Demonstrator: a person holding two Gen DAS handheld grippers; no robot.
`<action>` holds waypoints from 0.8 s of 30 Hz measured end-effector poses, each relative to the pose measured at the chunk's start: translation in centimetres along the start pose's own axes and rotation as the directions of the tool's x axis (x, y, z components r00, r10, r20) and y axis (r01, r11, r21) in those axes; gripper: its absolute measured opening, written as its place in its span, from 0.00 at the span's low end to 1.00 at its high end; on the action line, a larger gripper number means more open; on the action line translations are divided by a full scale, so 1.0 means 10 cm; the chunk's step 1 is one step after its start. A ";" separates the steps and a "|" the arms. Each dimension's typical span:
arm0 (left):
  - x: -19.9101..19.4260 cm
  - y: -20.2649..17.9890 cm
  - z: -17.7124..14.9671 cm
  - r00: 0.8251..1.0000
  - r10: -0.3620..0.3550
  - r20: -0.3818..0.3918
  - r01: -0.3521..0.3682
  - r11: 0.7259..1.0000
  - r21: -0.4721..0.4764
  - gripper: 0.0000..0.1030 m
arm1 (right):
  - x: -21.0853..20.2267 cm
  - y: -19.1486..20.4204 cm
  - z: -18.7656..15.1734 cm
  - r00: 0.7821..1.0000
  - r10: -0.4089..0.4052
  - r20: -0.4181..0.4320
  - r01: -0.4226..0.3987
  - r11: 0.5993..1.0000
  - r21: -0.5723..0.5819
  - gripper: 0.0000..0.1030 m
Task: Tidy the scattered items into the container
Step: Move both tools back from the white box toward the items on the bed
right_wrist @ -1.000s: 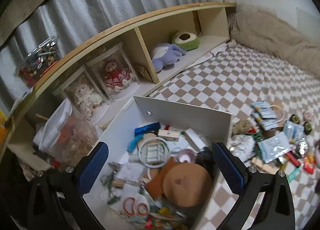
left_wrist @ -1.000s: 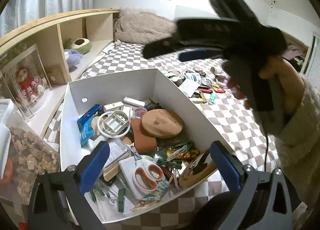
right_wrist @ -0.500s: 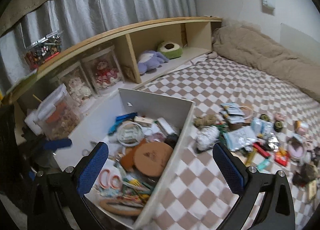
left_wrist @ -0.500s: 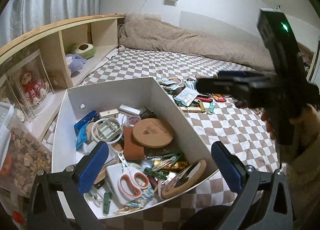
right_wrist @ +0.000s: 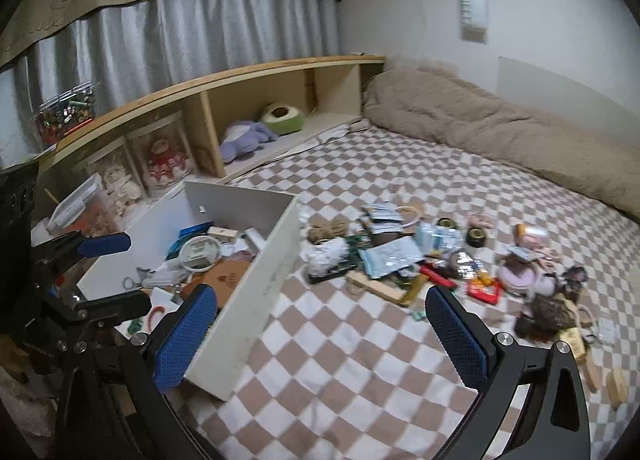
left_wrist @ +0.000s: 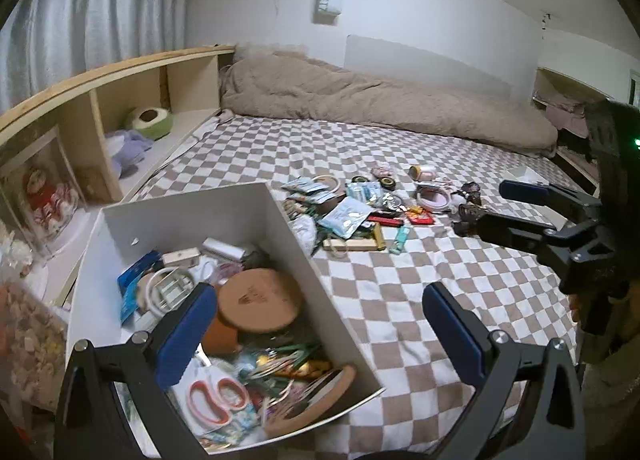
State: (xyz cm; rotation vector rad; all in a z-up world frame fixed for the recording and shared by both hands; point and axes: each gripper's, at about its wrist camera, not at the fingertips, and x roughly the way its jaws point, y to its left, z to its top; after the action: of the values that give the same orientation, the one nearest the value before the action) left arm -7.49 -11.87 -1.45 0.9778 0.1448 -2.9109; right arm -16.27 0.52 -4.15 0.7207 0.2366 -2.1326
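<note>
**Between picks: both grippers empty, the pile waiting on the bed**

You are working on a bed spread with a brown-and-white checked cover (right_wrist: 360,360), with a wooden shelf (right_wrist: 260,76) along one side and a beige quilt (left_wrist: 380,104) bunched against the far wall. The white box (left_wrist: 304,244) is sitting on the cover next to the shelf and is already holding plenty: a round cork mat (left_wrist: 258,302), scissors (left_wrist: 218,400), a white ring-shaped thing, clips and small cartons. The scattered items (right_wrist: 420,256) are lying in a loose band beyond the box's far corner, all of them outside it: pale blue packets, a wooden strip, red wrappers, rolls of dark tape, a pink round case, and some dark tangled bits at the right end.

Your left gripper (left_wrist: 320,336) is hovering over the near end of the box with its fingers spread wide and nothing between them. Your right gripper (right_wrist: 320,340) is hanging over bare cover beside the box, aimed toward the pile, fingers likewise parted and empty.

I judge you are starting a reach for another item. The next move is asking you to carry the right gripper forward to the pile, single out one piece sitting clear of its neighbours, straddle it squarely and close before lifting. The flat packets look hard to catch on soft bedding.
</note>
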 end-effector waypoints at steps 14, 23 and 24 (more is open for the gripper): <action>0.24 -0.38 0.21 0.999 -0.025 0.024 0.025 1.000 -0.006 1.00 | -0.25 -0.42 -0.06 0.996 -0.080 0.048 0.080 0.997 0.012 1.00; 0.49 -0.52 0.39 0.999 -0.023 0.036 0.024 1.000 -0.012 1.00 | -0.26 -0.85 -0.06 0.990 -0.128 0.067 0.124 0.991 0.055 1.00; 0.53 -0.53 0.41 0.999 -0.026 0.035 0.027 1.000 -0.014 1.00 | -0.26 -0.89 -0.07 0.988 -0.134 0.071 0.130 0.990 0.061 1.00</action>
State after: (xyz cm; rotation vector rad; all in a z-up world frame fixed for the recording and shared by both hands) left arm -14.66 -7.19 -1.10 0.9293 0.1774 -2.9450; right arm -21.70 8.06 -4.01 0.6719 0.1898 -2.2952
